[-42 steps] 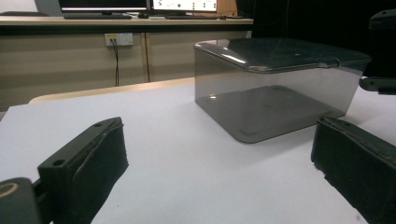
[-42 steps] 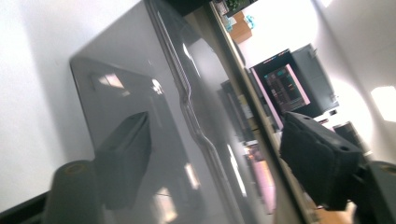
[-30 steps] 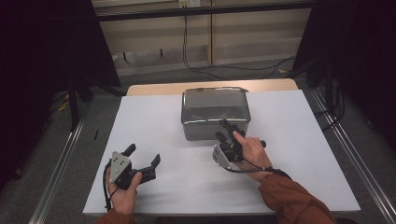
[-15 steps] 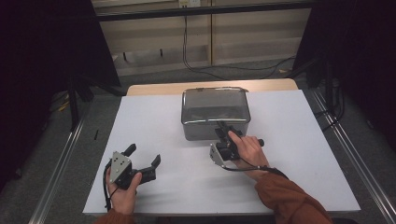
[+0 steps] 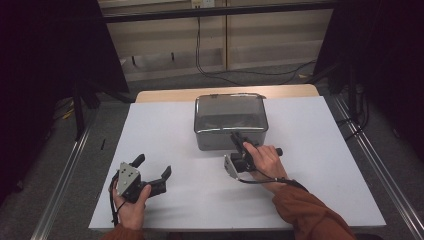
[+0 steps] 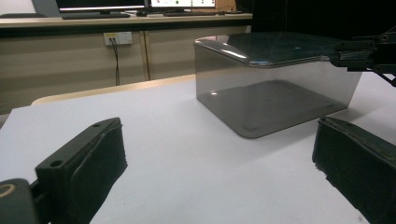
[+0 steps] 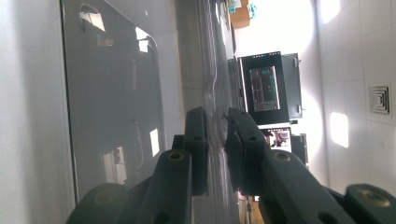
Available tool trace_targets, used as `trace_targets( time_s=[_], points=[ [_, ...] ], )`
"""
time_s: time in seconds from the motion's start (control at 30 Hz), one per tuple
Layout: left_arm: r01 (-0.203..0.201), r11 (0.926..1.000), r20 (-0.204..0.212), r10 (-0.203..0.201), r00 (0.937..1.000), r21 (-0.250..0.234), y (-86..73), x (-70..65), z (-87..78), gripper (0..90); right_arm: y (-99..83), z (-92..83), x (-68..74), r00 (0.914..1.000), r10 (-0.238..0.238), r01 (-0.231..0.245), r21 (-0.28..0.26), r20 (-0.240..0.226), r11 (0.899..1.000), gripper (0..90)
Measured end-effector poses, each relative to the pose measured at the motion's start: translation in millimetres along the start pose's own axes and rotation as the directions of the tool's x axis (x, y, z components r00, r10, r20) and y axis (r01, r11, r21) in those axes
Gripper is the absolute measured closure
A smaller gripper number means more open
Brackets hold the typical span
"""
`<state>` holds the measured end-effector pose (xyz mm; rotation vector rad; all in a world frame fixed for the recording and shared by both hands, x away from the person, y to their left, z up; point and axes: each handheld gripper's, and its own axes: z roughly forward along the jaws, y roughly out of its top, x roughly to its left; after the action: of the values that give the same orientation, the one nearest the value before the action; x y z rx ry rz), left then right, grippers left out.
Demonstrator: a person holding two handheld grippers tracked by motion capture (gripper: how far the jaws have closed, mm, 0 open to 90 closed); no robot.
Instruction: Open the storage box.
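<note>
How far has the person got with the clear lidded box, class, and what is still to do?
Done: the right gripper has reached the grey transparent box and its jaws straddle the lid's near rim. In hand: closing on that rim, seemingly to lift it. Left: the lid still sits flat; the left gripper rests open on the white table.

The high view looks forward and down over the table (image 5: 150, 125). The left gripper view sits low, facing the grey box (image 6: 275, 88) from some way off. The right gripper view, rolled sideways, is right against that box's rim (image 7: 212, 93). All 3 share the box.
</note>
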<state>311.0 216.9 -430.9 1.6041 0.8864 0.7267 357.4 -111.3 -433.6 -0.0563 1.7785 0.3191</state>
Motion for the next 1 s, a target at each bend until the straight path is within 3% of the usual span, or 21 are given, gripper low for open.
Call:
trace_targets(
  time_s=[0.7,1.0],
  points=[
    [-0.002,0.9999,0.034,0.001,0.9994,0.016,0.2,-0.7,4.1,5.3,-0.8,0.3,-2.6,1.0,0.004,-0.004,-0.016,0.0,1.0,79.5],
    [0.027,0.9994,0.043,-0.028,0.9987,0.021,1.2,0.1,6.9,5.9,-1.1,-0.8,-4.7,0.9999,0.015,-0.015,-0.012,-0.001,1.0,79.7]
  ],
)
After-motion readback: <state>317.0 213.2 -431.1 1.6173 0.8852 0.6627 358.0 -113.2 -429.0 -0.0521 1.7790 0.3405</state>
